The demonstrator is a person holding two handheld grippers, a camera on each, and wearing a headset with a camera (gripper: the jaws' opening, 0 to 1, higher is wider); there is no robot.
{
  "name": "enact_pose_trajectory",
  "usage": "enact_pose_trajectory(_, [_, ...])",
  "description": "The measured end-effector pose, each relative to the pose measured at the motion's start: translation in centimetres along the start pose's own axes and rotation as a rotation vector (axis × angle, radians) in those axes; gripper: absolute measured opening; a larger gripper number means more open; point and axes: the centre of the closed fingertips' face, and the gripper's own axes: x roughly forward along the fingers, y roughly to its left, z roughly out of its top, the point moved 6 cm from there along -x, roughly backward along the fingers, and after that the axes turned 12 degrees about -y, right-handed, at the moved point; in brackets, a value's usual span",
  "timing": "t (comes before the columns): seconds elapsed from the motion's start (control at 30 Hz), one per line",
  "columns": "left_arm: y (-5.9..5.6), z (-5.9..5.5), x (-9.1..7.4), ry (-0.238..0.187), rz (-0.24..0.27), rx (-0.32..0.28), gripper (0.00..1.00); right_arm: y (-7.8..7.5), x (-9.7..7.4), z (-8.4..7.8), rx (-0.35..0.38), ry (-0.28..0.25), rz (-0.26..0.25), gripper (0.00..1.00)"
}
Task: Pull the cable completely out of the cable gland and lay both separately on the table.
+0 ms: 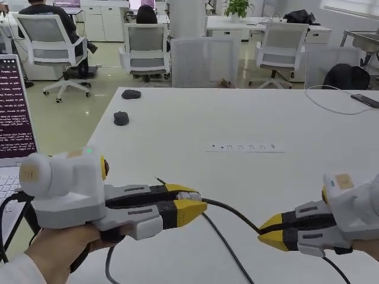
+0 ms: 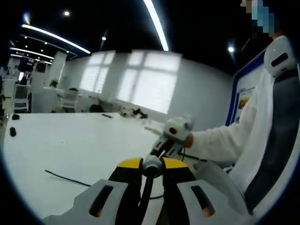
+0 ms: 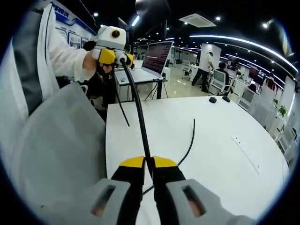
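My left gripper (image 1: 200, 201) is shut on a small grey cable gland (image 2: 152, 166), held between its yellow tips just above the table. A black cable (image 1: 231, 208) runs taut from the gland to my right gripper (image 1: 260, 232), which is shut on it a short way off. In the right gripper view the cable (image 3: 138, 112) rises from the right gripper (image 3: 149, 164) straight to the left gripper (image 3: 112, 52). More cable (image 1: 228, 248) trails loose over the white table (image 1: 266, 118) toward the near edge.
Two dark computer mice (image 1: 131, 94) (image 1: 121, 118) lie at the table's far left. A flush socket strip (image 1: 246, 147) sits mid-table and a phone (image 1: 364, 100) at the far right. An open laptop (image 1: 15, 112) stands at the left, office chairs (image 1: 145, 50) beyond.
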Motion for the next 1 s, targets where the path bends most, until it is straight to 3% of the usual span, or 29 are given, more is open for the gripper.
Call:
enact_pose_trajectory(0.23, [0.0, 0.1, 0.1, -0.005, -0.001, -0.002, 0.16, -0.5, -0.3, 0.4, 0.025, -0.02, -0.035, 0.06])
enact_pose_trajectory(0.33, [0.0, 0.0, 0.1, -0.003, -0.002, -0.001, 0.16, -0.4, -0.4, 1.2, 0.012, -0.041, -0.038, 0.13])
enact_pose_trajectory(0.77, [-0.4, -0.3, 0.8, 0.013, -0.02, 0.006, 0.16, 1.6, 0.8, 7.8, -0.132, -0.167, 0.046, 0.19])
enact_pose_trajectory(1.0, [-0.7, -0.5, 1.0, 0.024, -0.034, 0.009, 0.16, 2.6, 1.6, 10.1, -0.182, -0.206, 0.097, 0.19])
